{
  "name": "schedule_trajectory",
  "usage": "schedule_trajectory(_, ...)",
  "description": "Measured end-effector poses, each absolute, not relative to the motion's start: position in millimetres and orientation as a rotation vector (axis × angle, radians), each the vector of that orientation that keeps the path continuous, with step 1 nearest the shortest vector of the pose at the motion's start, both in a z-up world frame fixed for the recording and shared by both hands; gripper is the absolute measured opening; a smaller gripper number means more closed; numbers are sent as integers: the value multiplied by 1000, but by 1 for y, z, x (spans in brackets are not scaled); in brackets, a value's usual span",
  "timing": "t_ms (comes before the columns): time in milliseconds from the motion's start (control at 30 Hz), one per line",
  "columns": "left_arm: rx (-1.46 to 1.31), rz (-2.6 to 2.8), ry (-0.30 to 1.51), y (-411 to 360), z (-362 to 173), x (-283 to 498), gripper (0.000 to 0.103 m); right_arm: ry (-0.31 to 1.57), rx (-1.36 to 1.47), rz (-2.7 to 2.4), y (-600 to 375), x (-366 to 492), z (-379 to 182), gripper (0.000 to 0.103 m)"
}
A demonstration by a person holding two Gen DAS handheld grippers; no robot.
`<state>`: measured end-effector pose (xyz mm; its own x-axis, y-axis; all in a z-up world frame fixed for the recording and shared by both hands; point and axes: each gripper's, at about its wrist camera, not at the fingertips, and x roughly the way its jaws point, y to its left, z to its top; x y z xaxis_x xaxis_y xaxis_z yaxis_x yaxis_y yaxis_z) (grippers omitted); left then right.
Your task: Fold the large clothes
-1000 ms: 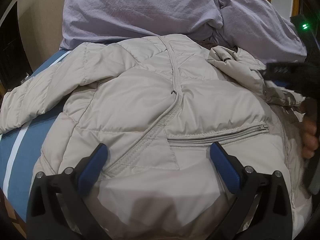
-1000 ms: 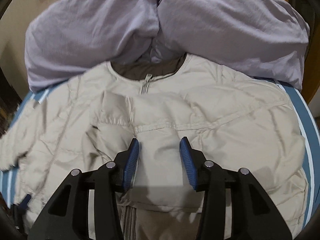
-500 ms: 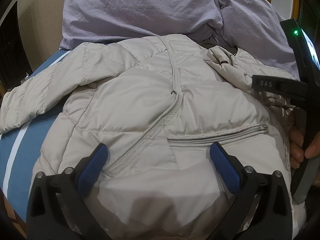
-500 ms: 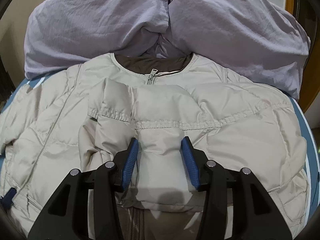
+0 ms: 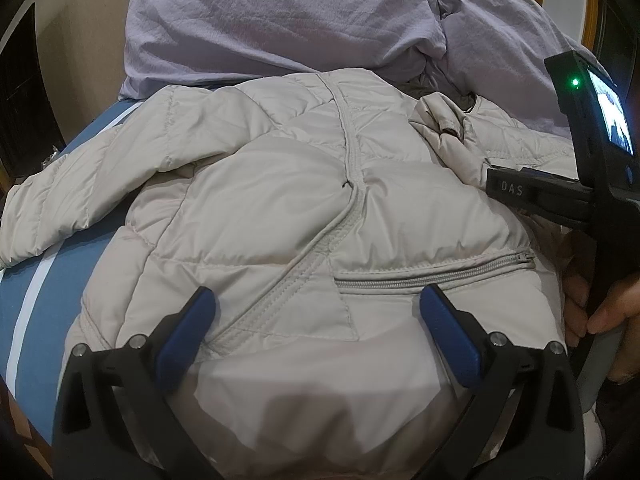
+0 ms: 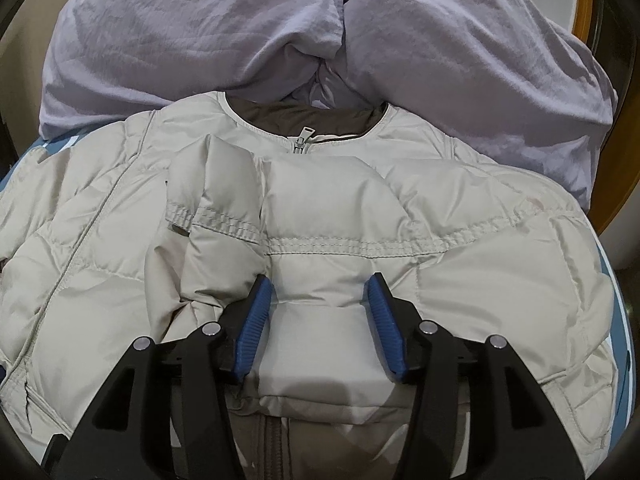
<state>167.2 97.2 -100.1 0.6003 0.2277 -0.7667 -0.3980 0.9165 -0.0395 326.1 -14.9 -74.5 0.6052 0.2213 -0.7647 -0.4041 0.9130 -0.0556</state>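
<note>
The right claw [image 6: 320, 320] has carried the sleeve [image 6: 320, 216] further across the jacket [image 5: 280, 200], still pinching it; the fold is nearly laid. Left claw [image 5: 320, 324] stays spread.

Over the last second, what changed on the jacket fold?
The right gripper carried the sleeve across the jacket front, away from the camera toward the collar zipper, and now spans it with jaws partly apart; whether it clamps is unclear. In the left wrist view it has slid in from the right edge. Unchanged: left gripper open over the hem, lavender bedding behind.
</note>
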Motion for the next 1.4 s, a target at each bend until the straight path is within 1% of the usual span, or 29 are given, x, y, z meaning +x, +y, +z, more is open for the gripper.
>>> schedule_trajectory(533, -228, 357, 852, 100, -99, 167, 101, 850, -243, 343, -14, 327, -76, 60)
schedule_trajectory(867, -229, 370, 840, 106, -84, 153, 101, 850, -239, 326, -16, 328, -77, 66)
schedule_trajectory(1133, -215, 431, 793, 125, -62, 138, 101, 851, -232, 305, -18, 328, -77, 73)
schedule_trajectory(1400, -223, 529, 764, 167, -48, 122, 101, 856, -215, 304, -19, 329, -77, 75)
